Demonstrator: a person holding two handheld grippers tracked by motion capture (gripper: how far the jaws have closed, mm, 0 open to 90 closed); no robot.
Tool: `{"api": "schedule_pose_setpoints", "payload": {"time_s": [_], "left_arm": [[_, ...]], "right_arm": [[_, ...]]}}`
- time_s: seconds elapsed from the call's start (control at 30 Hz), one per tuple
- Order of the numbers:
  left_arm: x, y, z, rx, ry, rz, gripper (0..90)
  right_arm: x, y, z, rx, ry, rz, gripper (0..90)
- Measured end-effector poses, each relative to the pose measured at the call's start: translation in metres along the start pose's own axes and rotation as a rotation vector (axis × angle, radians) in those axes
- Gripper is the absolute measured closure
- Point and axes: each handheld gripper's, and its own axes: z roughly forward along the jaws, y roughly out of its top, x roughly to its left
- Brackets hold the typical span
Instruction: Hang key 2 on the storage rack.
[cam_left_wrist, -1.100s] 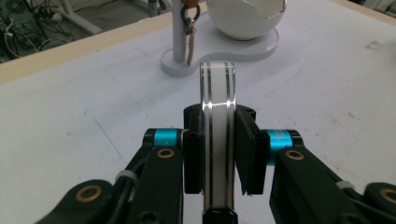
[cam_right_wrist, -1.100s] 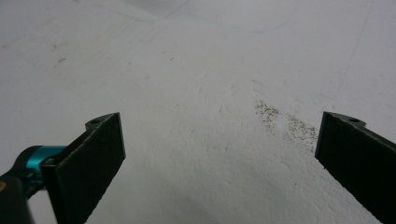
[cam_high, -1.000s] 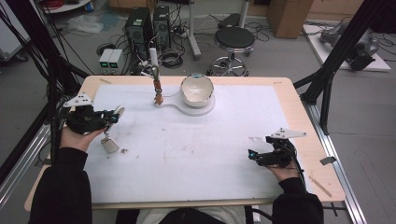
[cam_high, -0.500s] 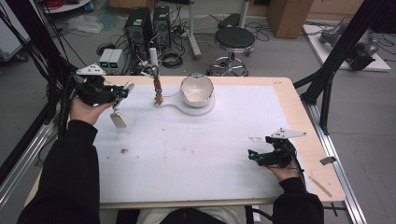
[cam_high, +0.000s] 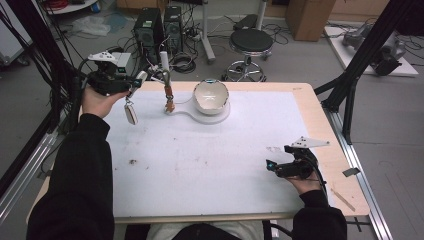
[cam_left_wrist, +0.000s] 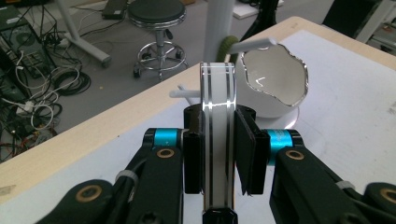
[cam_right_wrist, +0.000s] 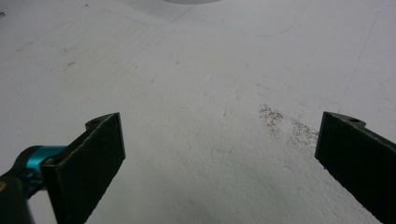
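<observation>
My left gripper (cam_high: 137, 80) is raised over the table's far left corner, shut on a flat white strap with dark stripes (cam_left_wrist: 218, 93). A small white tag (cam_high: 131, 113) hangs below it, clear of the mat. To its right stands a slim stand with a white post (cam_high: 168, 92), joined by a white base to a jagged-rimmed white bowl (cam_high: 211, 95). The left gripper view has the bowl (cam_left_wrist: 275, 84) just beyond the jaws, with the strap upright between the pads. My right gripper (cam_high: 270, 165) rests low on the mat at the right, open, nothing between its jaws (cam_right_wrist: 219, 140).
A white mat (cam_high: 210, 165) covers the wooden table (cam_high: 325, 135); it has dark specks at left (cam_high: 133, 161). Beyond the far edge are a black stool (cam_high: 251, 42), computer towers (cam_high: 160, 25) and cables. Black frame struts (cam_high: 350, 90) stand at the right.
The left hand rose and moved away toward the table's far left corner, carrying the strap and hanging tag. The right gripper stayed in place.
</observation>
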Motion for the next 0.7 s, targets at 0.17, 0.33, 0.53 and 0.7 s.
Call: {"api": "schedule_pose_setpoints", "payload": {"time_s": [0.17, 0.33, 0.53, 0.7], "left_arm": [[0.006, 0.004, 0.010, -0.035, 0.010, -0.029, 74.4], [0.010, 0.014, 0.018, -0.016, 0.035, -0.009, 74.4], [0.021, 0.031, 0.034, -0.015, 0.071, -0.018, 74.5], [0.026, 0.047, 0.050, -0.011, 0.085, -0.022, 74.4]], "right_arm": [[0.001, 0.000, 0.000, 0.002, 0.008, -0.007, 0.6], [0.001, 0.000, 0.001, 0.005, 0.009, -0.011, 0.6], [0.002, 0.000, 0.000, -0.001, 0.009, -0.008, 0.6], [0.002, 0.000, 0.002, 0.010, 0.010, -0.016, 0.6]]}}
